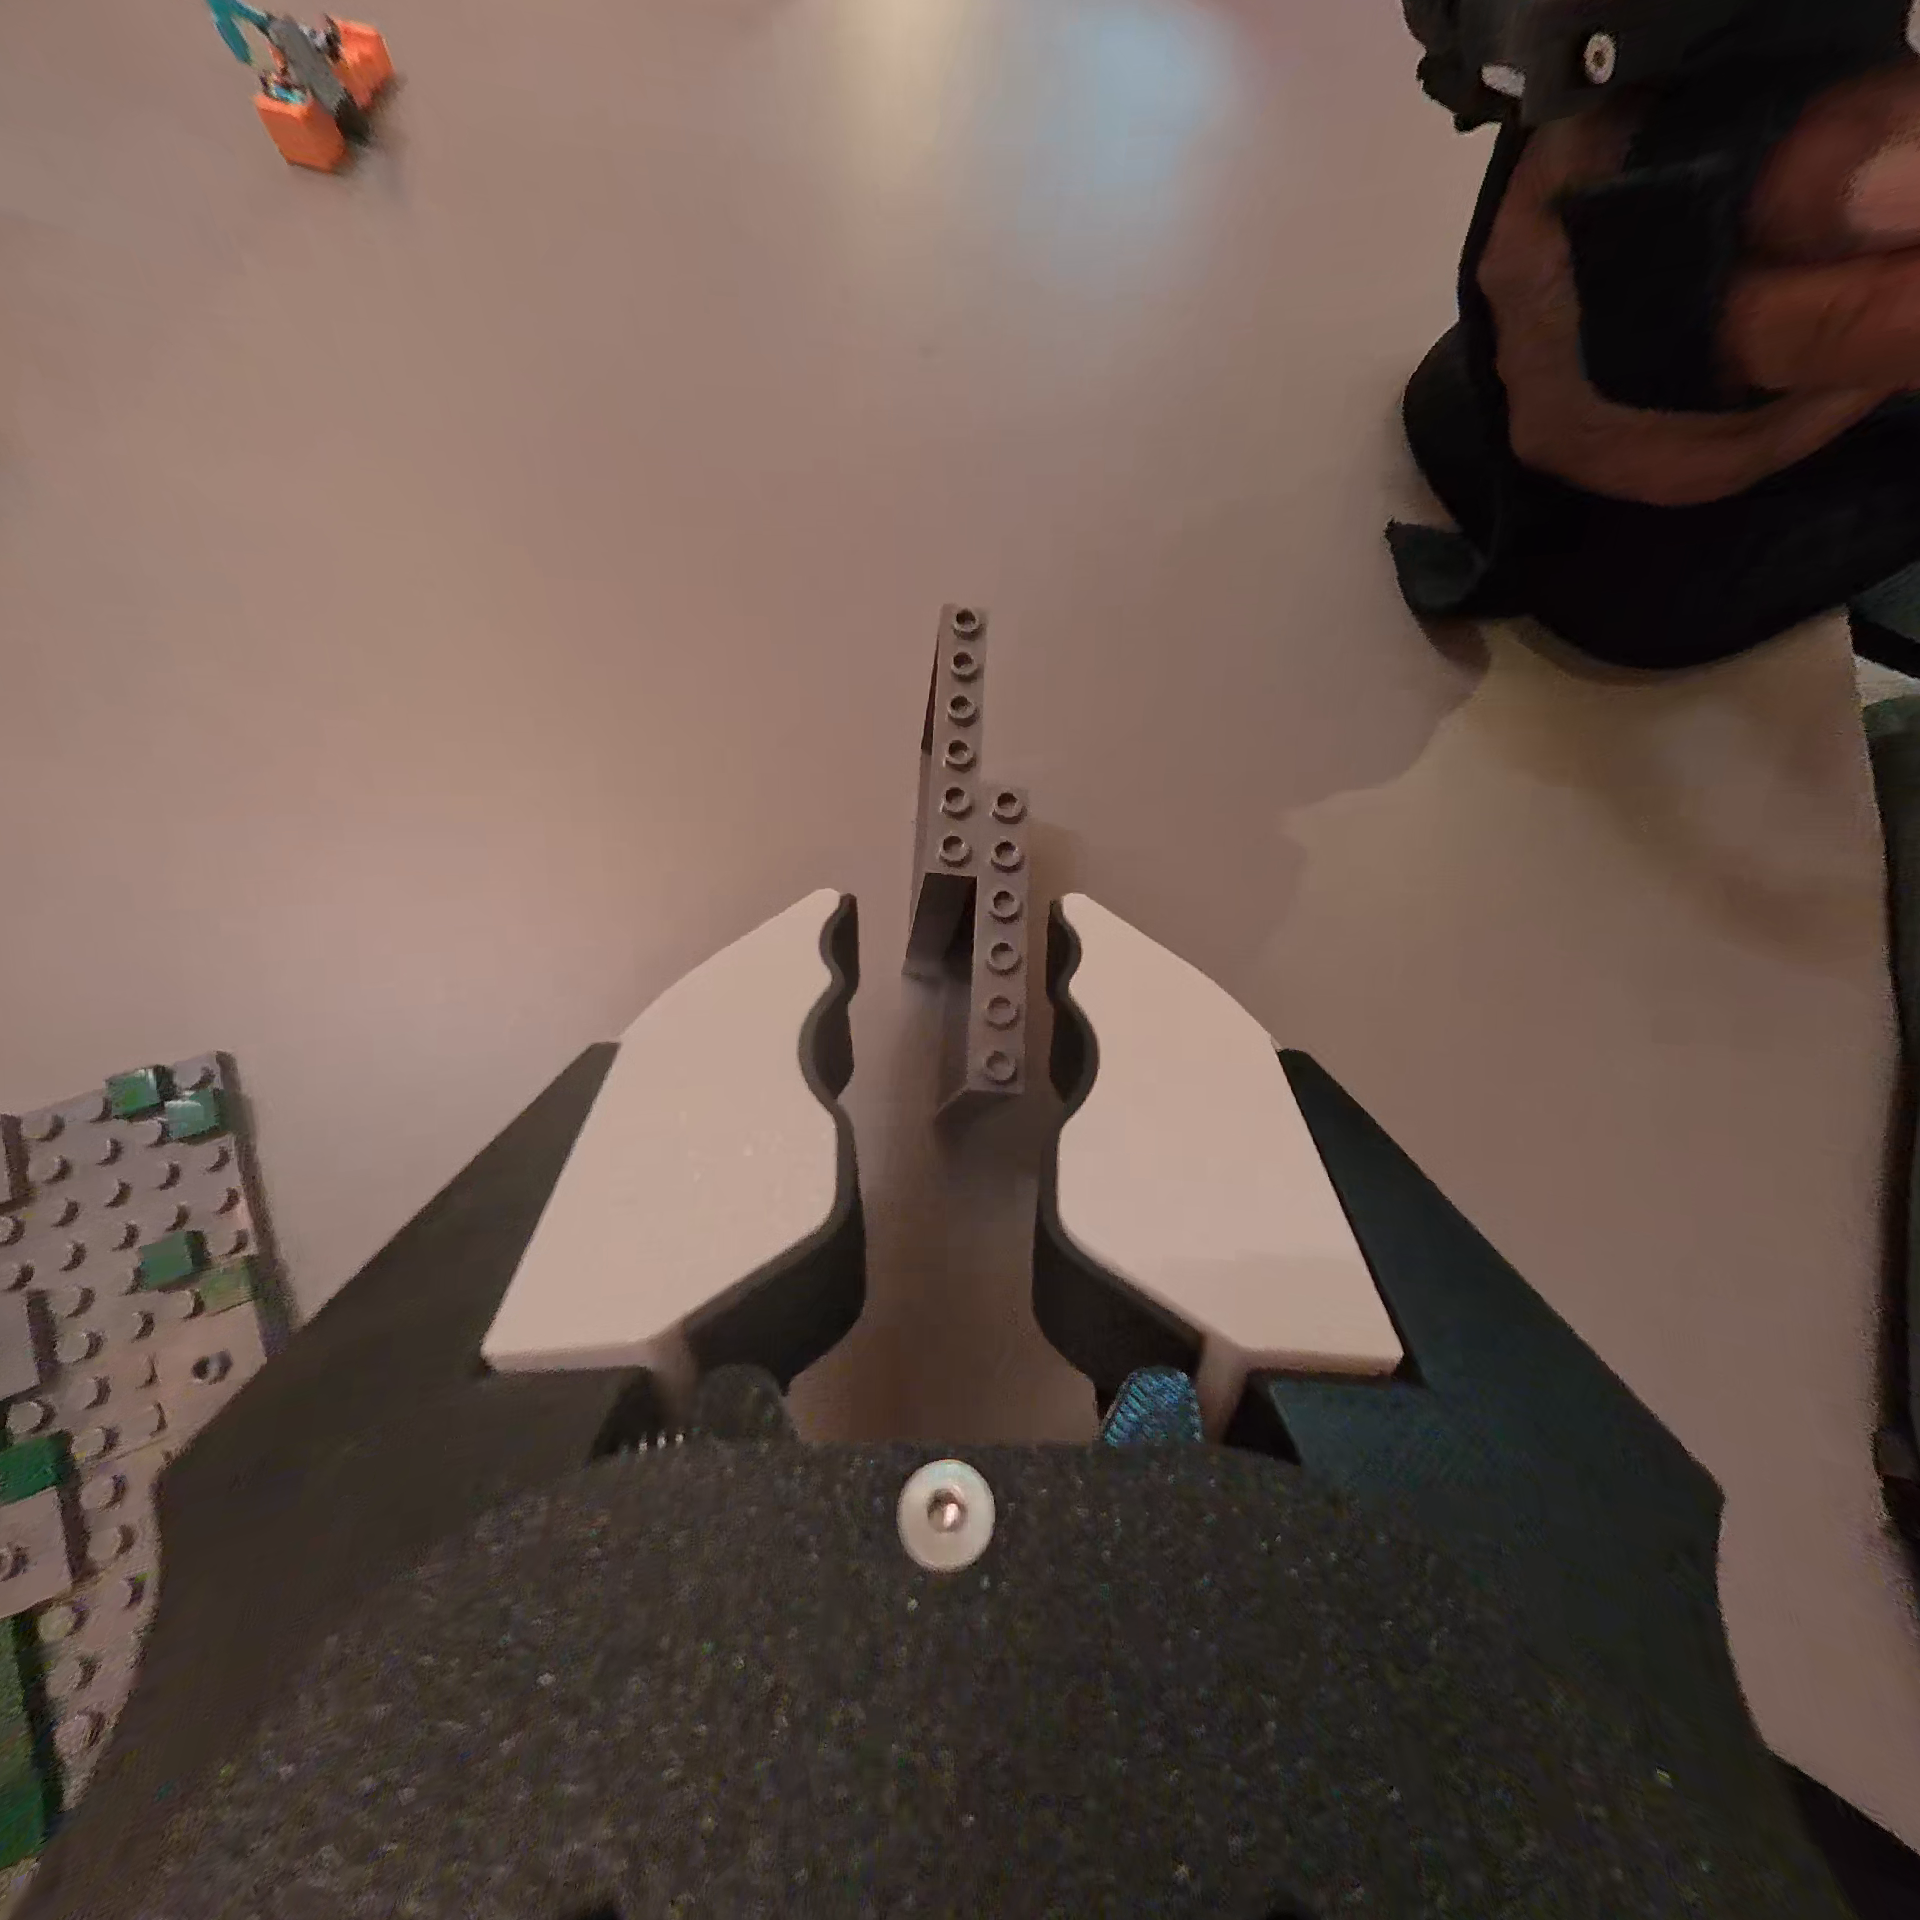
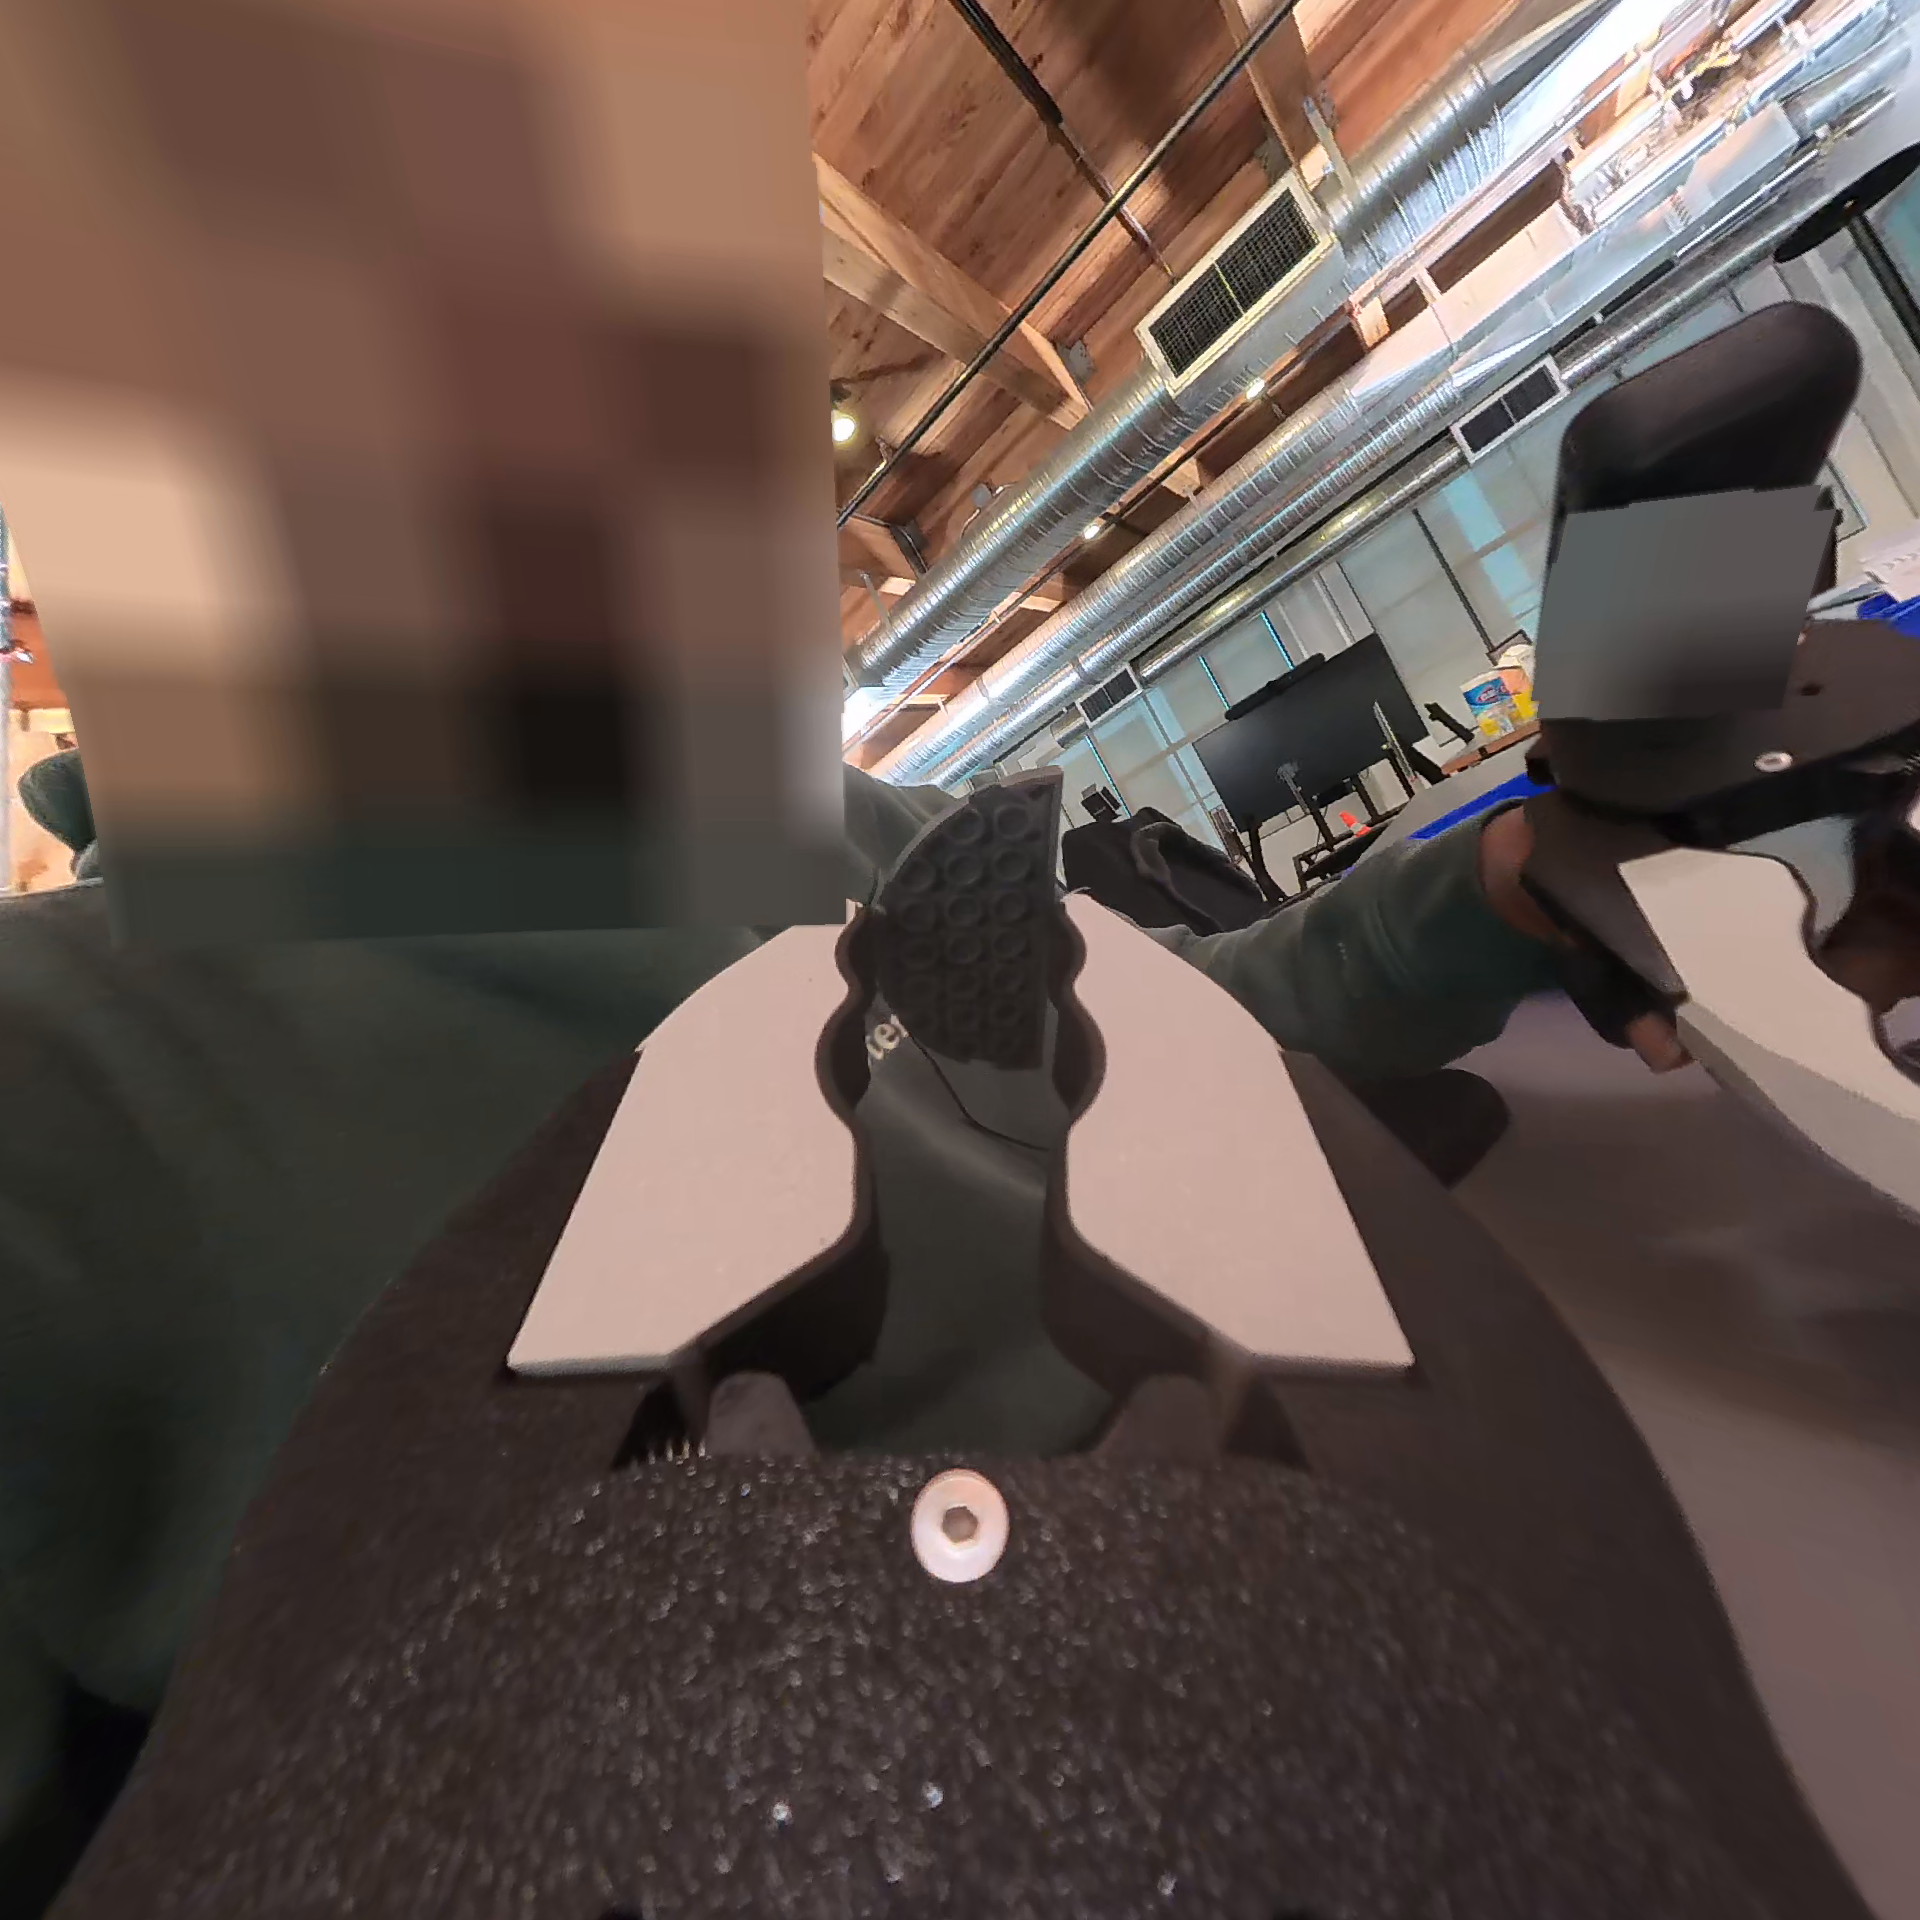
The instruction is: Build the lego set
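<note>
1. The left claw [image 1: 954, 997], black with pale grey finger plates, hung over the pale desk [image 1: 623, 520] with its fingers apart and nothing held between them.
2. Between those parted fingertips, but lower, on the desk, lay two long grey studded lego beams [image 1: 982, 852], set side by side and staggered; the nearer beam reached back between the tips, with a gap showing on each side.
3. The right claw [image 2: 961, 987] was clamped on a dark grey rounded lego plate [image 2: 977, 935], its tubed underside facing the camera, raised off the desk and pointed toward the person's dark green sleeve [image 2: 1351, 966].
4. A grey studded lego baseplate with small green tiles [image 1: 114, 1299] sat at the lower left of the left wrist view; which desk edge it was near cannot be told.
5. A small orange and teal lego model [image 1: 312, 88] stood well apart, at the far left of the desk.
6. In the left wrist view, a wide bare stretch of desk lay ahead of the beams and to their left.
7. The desk's curved edge [image 1: 1558, 727] ran down the right, near the beams, where the person's hand in a black fingerless glove [image 1: 1714, 343] hung above it.
</note>
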The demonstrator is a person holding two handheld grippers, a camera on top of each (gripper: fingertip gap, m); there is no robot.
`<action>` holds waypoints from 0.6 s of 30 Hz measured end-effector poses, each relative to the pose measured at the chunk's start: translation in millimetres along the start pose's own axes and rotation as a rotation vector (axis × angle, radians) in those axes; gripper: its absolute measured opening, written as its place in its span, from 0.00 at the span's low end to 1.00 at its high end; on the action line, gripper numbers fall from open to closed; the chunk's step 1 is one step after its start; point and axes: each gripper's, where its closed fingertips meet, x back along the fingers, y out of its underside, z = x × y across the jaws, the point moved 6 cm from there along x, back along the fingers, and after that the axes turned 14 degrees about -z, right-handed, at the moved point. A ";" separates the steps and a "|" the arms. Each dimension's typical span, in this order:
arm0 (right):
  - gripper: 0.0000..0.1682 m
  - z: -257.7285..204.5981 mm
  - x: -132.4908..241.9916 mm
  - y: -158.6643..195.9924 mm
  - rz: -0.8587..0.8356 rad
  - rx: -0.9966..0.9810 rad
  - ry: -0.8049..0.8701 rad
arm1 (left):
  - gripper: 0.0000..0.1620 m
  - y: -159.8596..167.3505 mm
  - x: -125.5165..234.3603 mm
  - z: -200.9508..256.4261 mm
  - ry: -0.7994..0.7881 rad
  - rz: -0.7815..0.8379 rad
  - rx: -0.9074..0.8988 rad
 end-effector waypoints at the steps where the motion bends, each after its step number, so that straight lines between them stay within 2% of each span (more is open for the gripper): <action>1: 0.19 0.0 0.2 0.1 0.002 -0.001 -0.002 | 0.21 0.5 -2.1 -0.3 -0.003 -0.010 -0.001; 9: 0.19 0.6 0.6 0.7 0.001 -0.005 -0.004 | 0.12 0.0 -12.6 -0.5 -0.014 -0.065 -0.019; 18: 0.19 2.9 0.6 2.2 -0.005 -0.012 0.012 | 0.13 -2.0 -11.3 0.8 -0.023 -0.066 -0.024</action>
